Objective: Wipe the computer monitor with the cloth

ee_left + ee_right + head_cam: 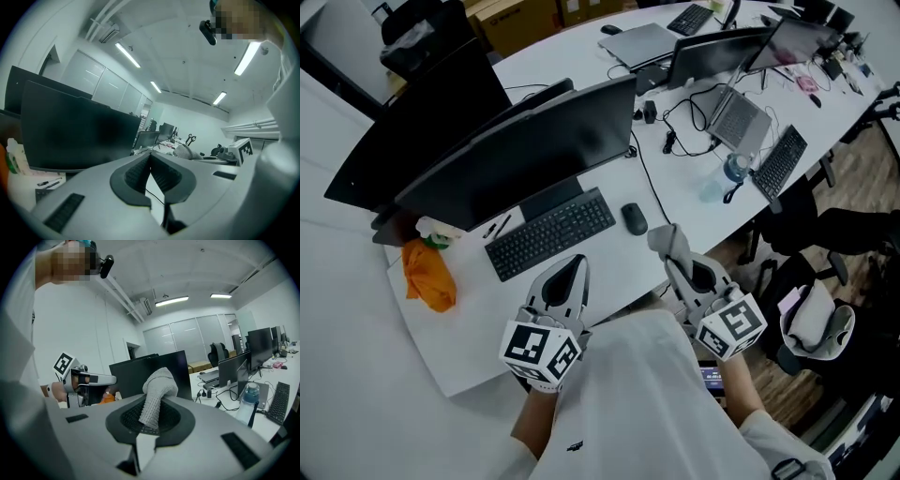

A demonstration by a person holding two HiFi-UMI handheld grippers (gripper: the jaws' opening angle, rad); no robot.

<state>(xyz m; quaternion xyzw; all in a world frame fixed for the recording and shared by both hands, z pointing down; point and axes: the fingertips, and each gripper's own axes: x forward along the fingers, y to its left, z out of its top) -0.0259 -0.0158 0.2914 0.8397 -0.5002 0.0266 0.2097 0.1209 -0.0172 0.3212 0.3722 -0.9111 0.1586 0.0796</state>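
The dark computer monitor stands at the back of the white desk, screen off; it also shows as the monitor and the monitor. A grey knitted cloth sticks up out of my right gripper, whose jaws are shut on it; the cloth stands upright between them. My left gripper hangs over the desk's near edge in front of the keyboard, jaws closed together with nothing in them. Both grippers are held close to the person's body, well short of the screen.
A black keyboard and a mouse lie before the monitor. An orange cloth and a spray bottle sit at the left. Laptops, cables and a water bottle crowd the right. An office chair stands at right.
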